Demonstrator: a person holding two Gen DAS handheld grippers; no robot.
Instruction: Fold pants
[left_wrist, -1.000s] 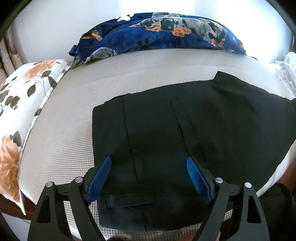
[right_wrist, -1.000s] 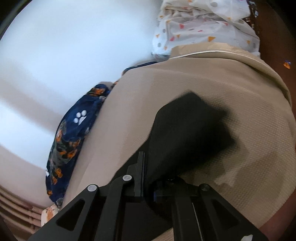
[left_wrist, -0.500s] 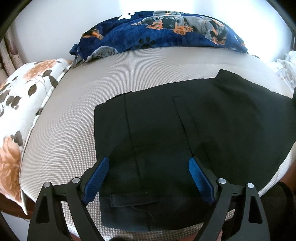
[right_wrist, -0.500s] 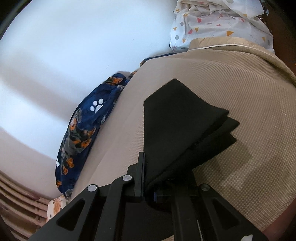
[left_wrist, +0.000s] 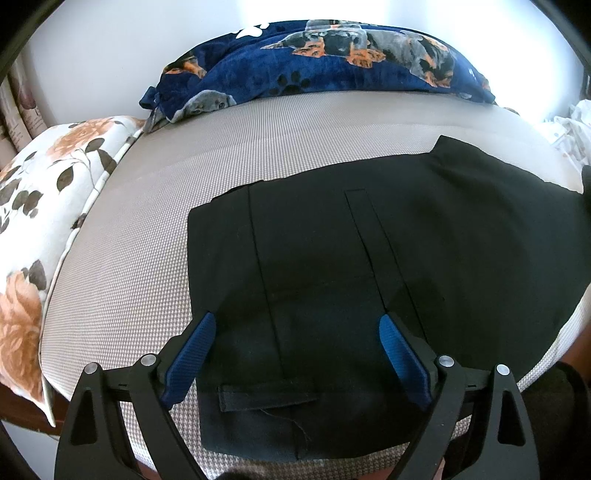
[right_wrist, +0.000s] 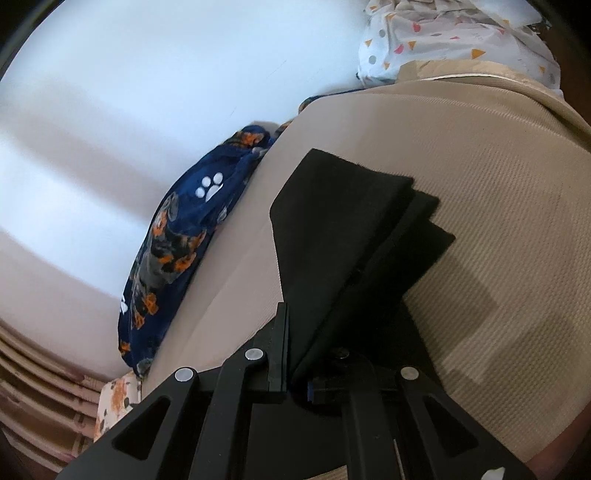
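Observation:
Black pants lie flat across a beige mattress, waistband end near me with a belt loop. My left gripper is open, blue pads spread wide just above the waistband end. My right gripper is shut on the pants' leg end, holding the layered black fabric lifted off the mattress; the fabric hides its fingertips.
A navy dog-print blanket lies along the far wall and shows in the right wrist view. A floral pillow is at left. A white spotted bundle sits at the mattress's far end.
My right gripper has lifted and carried the leg end further, so more folded black fabric shows above the mattress. My left gripper has drawn back slightly, still open.

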